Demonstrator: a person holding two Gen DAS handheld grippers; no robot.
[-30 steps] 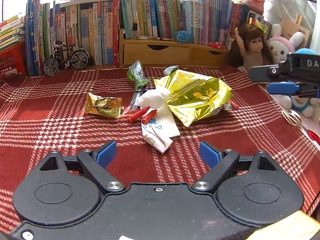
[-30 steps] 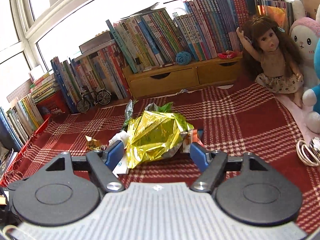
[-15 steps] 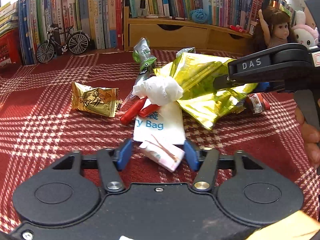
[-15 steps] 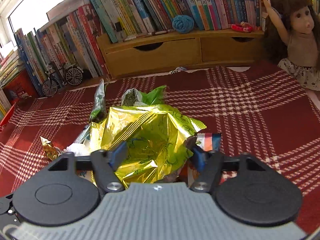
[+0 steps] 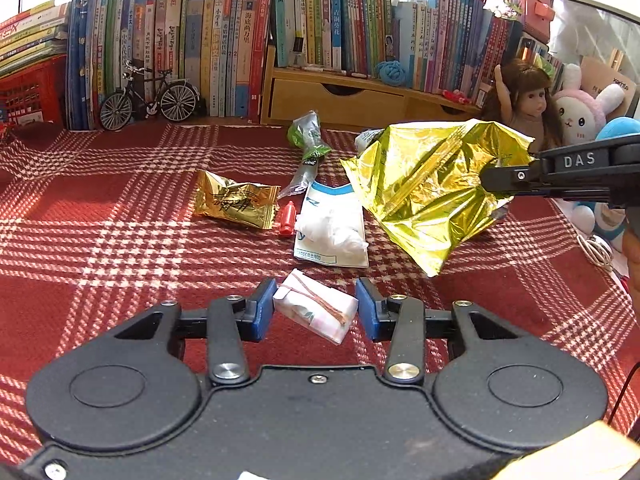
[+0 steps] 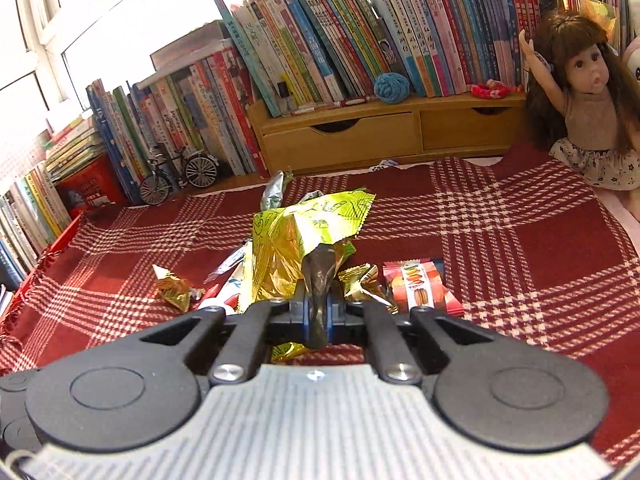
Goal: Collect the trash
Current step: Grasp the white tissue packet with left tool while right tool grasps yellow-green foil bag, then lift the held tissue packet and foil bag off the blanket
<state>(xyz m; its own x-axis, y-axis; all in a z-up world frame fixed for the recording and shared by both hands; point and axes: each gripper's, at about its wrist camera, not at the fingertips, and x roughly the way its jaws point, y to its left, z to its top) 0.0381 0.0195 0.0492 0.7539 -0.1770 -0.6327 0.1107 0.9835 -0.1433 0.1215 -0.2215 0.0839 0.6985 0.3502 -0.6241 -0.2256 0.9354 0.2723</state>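
Observation:
A pink-and-white tissue packet (image 5: 316, 312) bound with a rubber band sits between the blue pads of my left gripper (image 5: 316, 312), which is shut on it just over the red plaid cloth (image 5: 100, 240). My right gripper (image 6: 318, 312) is shut on a crumpled corner of the large gold foil bag (image 6: 296, 232). In the left wrist view that gold foil bag (image 5: 432, 192) hangs above the cloth from the right gripper (image 5: 492, 178). On the cloth lie a small gold wrapper (image 5: 236, 200), a white plastic bag (image 5: 332, 228), a red cap (image 5: 287, 218) and a green wrapper (image 5: 306, 140).
A macaron snack packet (image 6: 416, 288) lies right of the foil bag. Books, a wooden drawer shelf (image 5: 340, 100) and a toy bicycle (image 5: 150, 98) line the back. A doll (image 6: 588, 92) and plush toys sit at the right, near a white cable (image 5: 596, 248).
My right gripper closed on the gold foil bag and raised it off the pile. My left gripper narrowed onto the tissue packet, which now sits apart from the white bag.

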